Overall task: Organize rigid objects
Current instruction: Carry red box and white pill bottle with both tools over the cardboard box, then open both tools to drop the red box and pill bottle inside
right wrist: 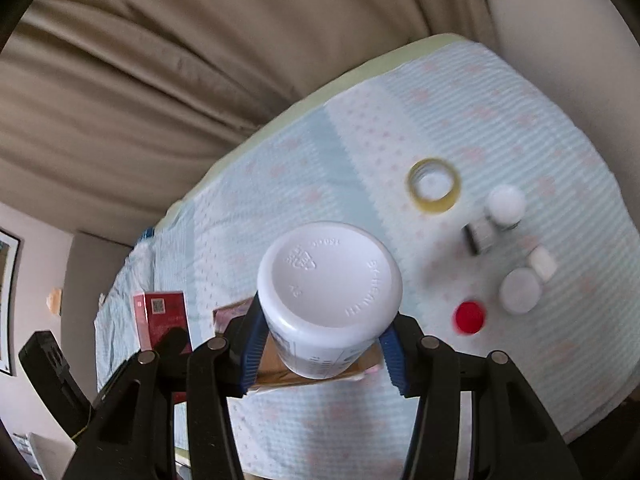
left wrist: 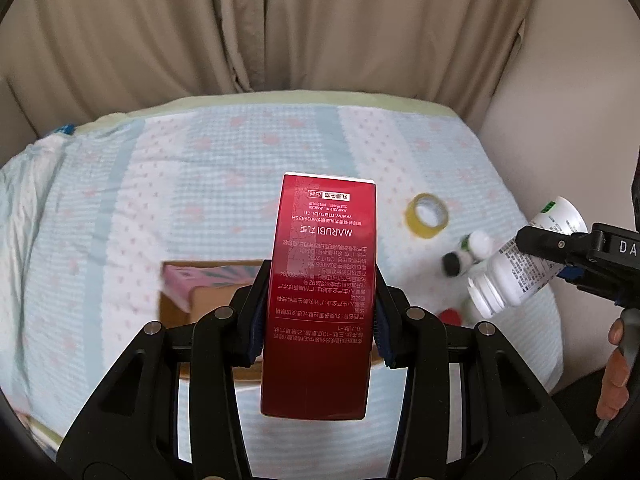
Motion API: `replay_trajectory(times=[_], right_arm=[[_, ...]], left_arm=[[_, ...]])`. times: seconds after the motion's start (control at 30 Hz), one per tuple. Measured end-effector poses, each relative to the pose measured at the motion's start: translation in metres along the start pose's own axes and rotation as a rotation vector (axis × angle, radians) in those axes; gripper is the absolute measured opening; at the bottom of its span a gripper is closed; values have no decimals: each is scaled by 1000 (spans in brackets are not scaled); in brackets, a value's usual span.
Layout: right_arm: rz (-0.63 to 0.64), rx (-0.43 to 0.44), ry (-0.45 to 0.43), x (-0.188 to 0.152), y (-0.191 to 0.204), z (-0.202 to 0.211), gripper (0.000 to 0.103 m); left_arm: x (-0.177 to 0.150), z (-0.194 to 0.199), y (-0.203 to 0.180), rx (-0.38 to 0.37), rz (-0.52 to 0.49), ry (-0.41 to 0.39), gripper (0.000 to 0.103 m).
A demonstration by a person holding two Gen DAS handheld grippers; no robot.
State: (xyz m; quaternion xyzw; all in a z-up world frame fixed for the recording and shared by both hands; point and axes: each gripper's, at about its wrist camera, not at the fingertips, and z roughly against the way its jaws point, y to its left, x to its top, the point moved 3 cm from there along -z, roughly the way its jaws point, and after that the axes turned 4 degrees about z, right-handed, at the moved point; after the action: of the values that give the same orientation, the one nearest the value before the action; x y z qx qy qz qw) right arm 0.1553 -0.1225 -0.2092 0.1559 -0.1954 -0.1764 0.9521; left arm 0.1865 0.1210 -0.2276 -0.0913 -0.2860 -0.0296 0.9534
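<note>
My left gripper is shut on a tall red cosmetics box and holds it above an open cardboard box on the bed. My right gripper is shut on a white pill bottle, cap toward the camera; it also shows in the left wrist view, at the right. The red box shows in the right wrist view, at the left. On the bed lie a yellow tape roll, a red cap and several small white bottles.
The bed has a pale blue and pink patterned cover. Beige curtains hang behind it. A pink item lies inside the cardboard box. A wall stands close on the right of the bed.
</note>
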Motion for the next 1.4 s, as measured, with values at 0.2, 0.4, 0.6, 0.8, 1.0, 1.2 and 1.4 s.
replay_trajectory(times=[0.2, 0.4, 0.6, 0.8, 1.0, 1.2, 1.4], right_arm=[[-62, -18, 67, -28, 52, -52, 47], [-163, 2, 184, -61, 84, -122, 47], [-232, 0, 320, -88, 86, -189, 47], [-301, -20, 455, -103, 61, -258, 46], [-317, -68, 516, -101, 39, -297, 46], [-264, -76, 559, -93, 35, -313, 48], [-287, -160, 487, -85, 21, -295, 101]], left_arm=[[-5, -22, 68, -21, -111, 52, 39], [-18, -74, 108, -38, -220, 134, 39], [-38, -132, 123, -51, -281, 213, 39], [-56, -184, 124, -44, -314, 283, 39], [-74, -221, 118, -28, -347, 350, 39], [-82, -229, 112, -9, -366, 399, 54], [-78, -210, 116, -30, -320, 361, 103]])
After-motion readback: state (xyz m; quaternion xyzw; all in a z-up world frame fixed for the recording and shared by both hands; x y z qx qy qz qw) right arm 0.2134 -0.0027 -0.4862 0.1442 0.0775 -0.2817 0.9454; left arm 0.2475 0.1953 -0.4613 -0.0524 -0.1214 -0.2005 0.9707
